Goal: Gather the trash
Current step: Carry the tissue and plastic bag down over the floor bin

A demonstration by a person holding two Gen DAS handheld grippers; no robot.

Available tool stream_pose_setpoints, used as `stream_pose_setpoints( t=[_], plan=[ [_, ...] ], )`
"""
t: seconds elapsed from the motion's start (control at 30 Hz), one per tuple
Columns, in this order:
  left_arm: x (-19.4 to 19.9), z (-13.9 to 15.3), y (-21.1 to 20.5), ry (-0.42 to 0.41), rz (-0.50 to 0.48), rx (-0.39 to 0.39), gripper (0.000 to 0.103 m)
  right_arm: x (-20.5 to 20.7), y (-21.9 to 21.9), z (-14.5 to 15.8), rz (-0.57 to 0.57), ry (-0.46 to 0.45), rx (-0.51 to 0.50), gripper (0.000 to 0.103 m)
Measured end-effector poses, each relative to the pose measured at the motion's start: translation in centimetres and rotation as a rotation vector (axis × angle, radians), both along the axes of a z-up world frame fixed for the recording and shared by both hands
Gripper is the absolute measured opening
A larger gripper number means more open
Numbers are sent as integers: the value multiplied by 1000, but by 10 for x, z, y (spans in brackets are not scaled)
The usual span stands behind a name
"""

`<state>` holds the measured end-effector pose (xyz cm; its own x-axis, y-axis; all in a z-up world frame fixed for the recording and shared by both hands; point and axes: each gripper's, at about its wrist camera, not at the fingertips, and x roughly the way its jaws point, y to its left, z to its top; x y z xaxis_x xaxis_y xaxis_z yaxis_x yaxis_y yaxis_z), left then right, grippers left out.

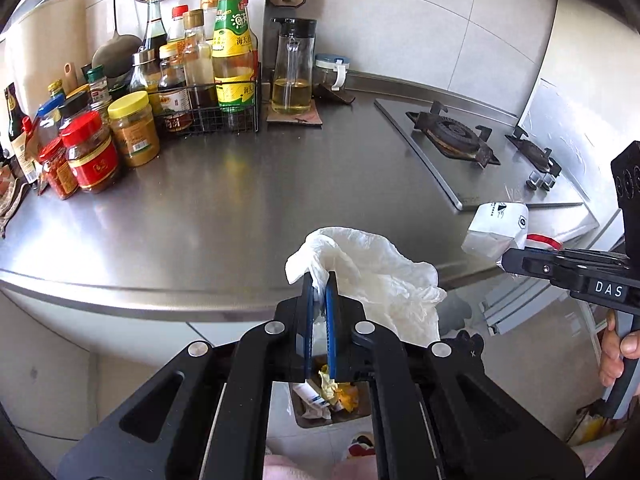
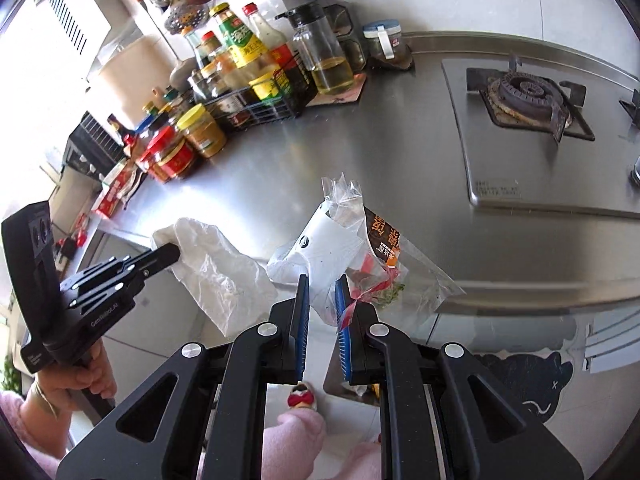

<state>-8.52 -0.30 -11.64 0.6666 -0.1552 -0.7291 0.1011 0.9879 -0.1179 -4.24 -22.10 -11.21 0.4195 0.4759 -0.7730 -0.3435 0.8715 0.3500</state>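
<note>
Left fingers clench a white bag; right fingers clench a clear wrapper. Both hang past the steel counter edge, above a bin on the floor below.

Both wrist views looked steeply down from just past the counter edge, facing the wall. Both shared the bottles at upper left, the stove at right, and each other's gripper at the frame's side.
</note>
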Motion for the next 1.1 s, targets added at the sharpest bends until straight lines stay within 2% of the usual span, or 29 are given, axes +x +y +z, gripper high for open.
stream_pose_setpoints(
  t=[0.17, 0.4, 0.63, 0.8, 1.1],
  plan=[
    [-25, -33, 8, 81, 24, -20, 4, -33, 8, -43, 53, 109, -38, 15],
    [-34, -113, 6, 233, 11, -13, 4, -49, 17, -130, 55, 276, -84, 15],
    [-20, -197, 5, 397, 33, -74, 4, -42, 24, -213, 5, 414, -106, 14],
    [-5, -250, -1, 477, 20, -69, 4, -40, 36, -261, 11, 466, -127, 14],
    [30, -325, -6, 558, 18, -59, 4, -25, 47, -350, -47, 582, -178, 14]
  ],
)
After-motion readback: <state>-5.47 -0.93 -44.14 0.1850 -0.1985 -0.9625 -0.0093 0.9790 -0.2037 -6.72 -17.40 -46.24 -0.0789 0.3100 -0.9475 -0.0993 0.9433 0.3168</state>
